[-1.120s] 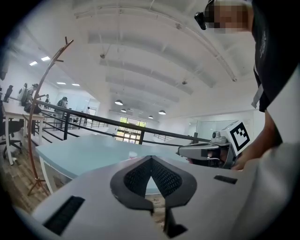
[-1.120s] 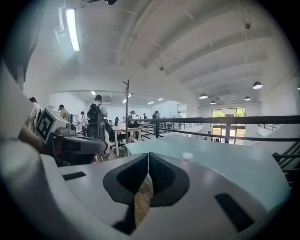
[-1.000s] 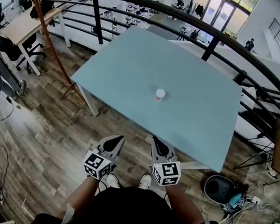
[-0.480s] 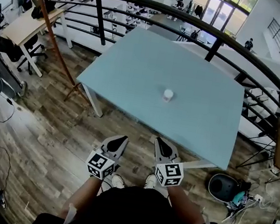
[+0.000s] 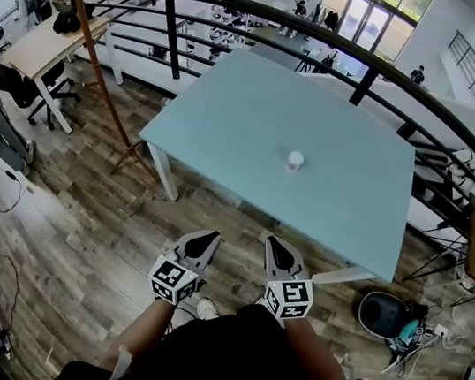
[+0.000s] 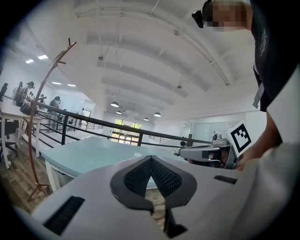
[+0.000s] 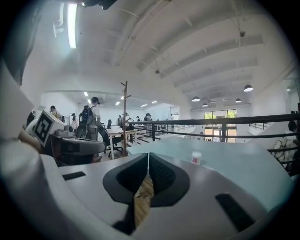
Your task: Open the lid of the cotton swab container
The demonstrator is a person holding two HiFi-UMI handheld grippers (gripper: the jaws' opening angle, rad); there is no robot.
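A small white cotton swab container with a white lid stands upright near the middle of the pale blue table; it also shows small in the right gripper view. Both grippers are held close to my body over the wooden floor, short of the table's near edge. My left gripper is shut with nothing in it, its jaws meeting at a point. My right gripper is shut too and holds nothing. The container lies well ahead of both, slightly right of centre.
A black curved railing runs behind and beside the table. A wooden coat stand rises at the left. A desk with chairs stands at far left. A round black device and cables lie on the floor at the right.
The view has shifted so the table and container sit further right and slightly closer. Both grippers stay shut and level in front of me.
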